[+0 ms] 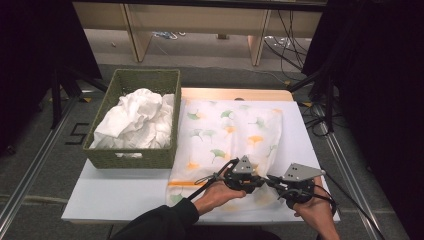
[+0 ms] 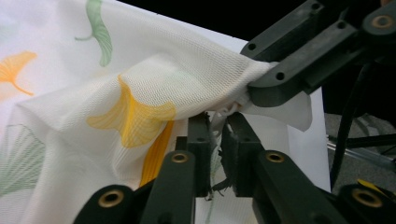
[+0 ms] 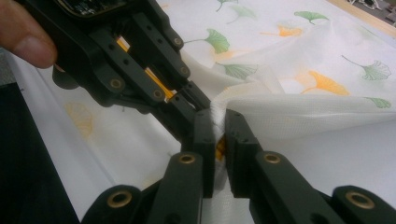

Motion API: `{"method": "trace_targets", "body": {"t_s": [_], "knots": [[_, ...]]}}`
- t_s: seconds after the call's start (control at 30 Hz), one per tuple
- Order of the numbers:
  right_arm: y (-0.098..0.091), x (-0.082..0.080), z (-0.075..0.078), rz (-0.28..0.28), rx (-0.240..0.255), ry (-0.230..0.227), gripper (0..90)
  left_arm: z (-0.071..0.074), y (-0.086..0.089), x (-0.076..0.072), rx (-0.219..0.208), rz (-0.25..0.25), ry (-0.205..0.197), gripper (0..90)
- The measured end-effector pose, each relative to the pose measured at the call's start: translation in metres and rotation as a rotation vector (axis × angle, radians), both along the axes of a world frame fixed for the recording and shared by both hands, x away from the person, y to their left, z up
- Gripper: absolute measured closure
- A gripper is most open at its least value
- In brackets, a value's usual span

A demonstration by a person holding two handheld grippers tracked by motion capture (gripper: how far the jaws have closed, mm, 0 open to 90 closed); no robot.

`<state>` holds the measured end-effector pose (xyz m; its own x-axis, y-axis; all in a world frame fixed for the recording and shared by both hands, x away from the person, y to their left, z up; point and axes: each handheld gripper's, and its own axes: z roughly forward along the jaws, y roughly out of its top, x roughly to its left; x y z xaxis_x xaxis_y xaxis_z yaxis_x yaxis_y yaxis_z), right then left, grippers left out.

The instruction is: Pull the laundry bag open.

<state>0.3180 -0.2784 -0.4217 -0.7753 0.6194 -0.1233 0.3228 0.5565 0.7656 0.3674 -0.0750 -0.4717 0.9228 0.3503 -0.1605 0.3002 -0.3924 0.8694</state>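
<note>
A white cloth printed with green and orange ginkgo leaves [image 1: 225, 132] lies spread on the white table, right of the basket. Both grippers meet tip to tip at its near right part. My left gripper [image 1: 261, 180] is shut on a bunched fold of the cloth [image 2: 154, 93]; its jaws [image 2: 217, 126] pinch the fabric edge. My right gripper [image 1: 272, 181] is shut on the same raised fold [image 3: 289, 109], which shows between its jaws [image 3: 218, 121]. The left gripper [image 3: 194, 95] sits just beyond the right one's jaws, and the right gripper [image 2: 261, 77] clamps the fabric just above the left one's jaws.
A green woven basket [image 1: 145, 75] holding crumpled white cloth [image 1: 137, 120] stands at the table's left. The white tabletop [image 1: 120, 195] has bare room in front of the basket. Metal rails run along the floor on both sides, and cables lie at the right.
</note>
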Motion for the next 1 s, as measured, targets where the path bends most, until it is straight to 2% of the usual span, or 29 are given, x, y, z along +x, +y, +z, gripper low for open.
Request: {"method": "trace_targets", "body": {"t_s": [0.03, 0.07, 0.13, 0.23, 0.27, 0.33, 0.43, 0.53, 0.57, 0.6, 0.63, 0.67, 0.77, 0.8, 0.9, 1.0], "knots": [[0.0002, -0.0001, 0.0, -0.001, 0.003, 0.003, 85.4, -0.0004, -0.0014, -0.0016, -0.012, 0.009, 0.017, 83.4], [0.0007, -0.0005, 0.0001, 0.002, 0.0, 0.005, 85.4, -0.0006, -0.0021, -0.0008, 0.001, -0.005, -0.011, 83.6], [0.0016, -0.0012, 0.0002, -0.003, -0.002, 0.015, 85.4, -0.001, -0.0024, -0.0023, -0.001, 0.008, -0.006, 83.9], [0.0014, -0.0008, -0.0001, -0.003, 0.0, 0.014, 85.4, 0.0003, -0.0011, -0.0013, -0.001, -0.01, -0.007, 83.9], [0.0007, -0.0007, 0.0004, 0.001, -0.002, 0.002, 85.4, 0.0009, -0.0007, -0.0019, 0.015, -0.02, -0.035, 83.7], [0.0003, -0.0004, 0.0006, 0.0, -0.001, 0.004, 85.4, 0.0008, -0.002, -0.0048, 0.015, -0.007, -0.049, 83.3], [0.001, -0.0016, -0.0005, -0.017, 0.009, 0.022, 85.4, 0.0008, -0.0022, -0.0048, 0.015, -0.015, -0.047, 83.1], [-0.0005, -0.0003, -0.0006, -0.005, 0.009, 0.015, 85.3, 0.0004, -0.001, -0.003, 0.005, -0.036, -0.025, 82.8], [-0.0012, -0.0005, 0.0, -0.015, 0.004, 0.009, 85.3, 0.0005, -0.0016, -0.0045, 0.005, -0.025, -0.034, 82.9], [-0.0013, -0.0001, -0.0003, -0.016, 0.003, 0.008, 85.4, 0.0016, -0.0007, -0.0041, 0.018, -0.034, -0.042, 83.3], [-0.0015, 0.0, -0.0006, -0.016, 0.002, 0.008, 85.3, 0.0016, -0.0018, -0.0049, 0.001, -0.037, -0.034, 83.1], [-0.0014, 0.0, -0.0011, -0.015, 0.008, 0.016, 85.3, 0.0014, -0.0017, -0.0049, 0.003, -0.038, -0.034, 82.3], [-0.0023, -0.0006, -0.0004, -0.023, 0.005, 0.02, 85.3, 0.0009, -0.0009, -0.0045, 0.015, -0.027, -0.034, 82.8], [-0.0012, 0.0005, -0.0017, -0.011, 0.006, 0.019, 85.3, 0.0008, -0.001, -0.0046, 0.007, -0.024, -0.035, 86.9], [-0.0009, 0.0, -0.0015, -0.012, 0.002, 0.015, 85.3, 0.0008, -0.0011, -0.0035, 0.013, -0.023, -0.041, 88.2], [-0.0008, 0.0001, -0.0014, -0.015, -0.001, 0.016, 85.4, -0.0001, -0.0014, -0.0039, 0.0, -0.013, -0.034, 88.5]]}}
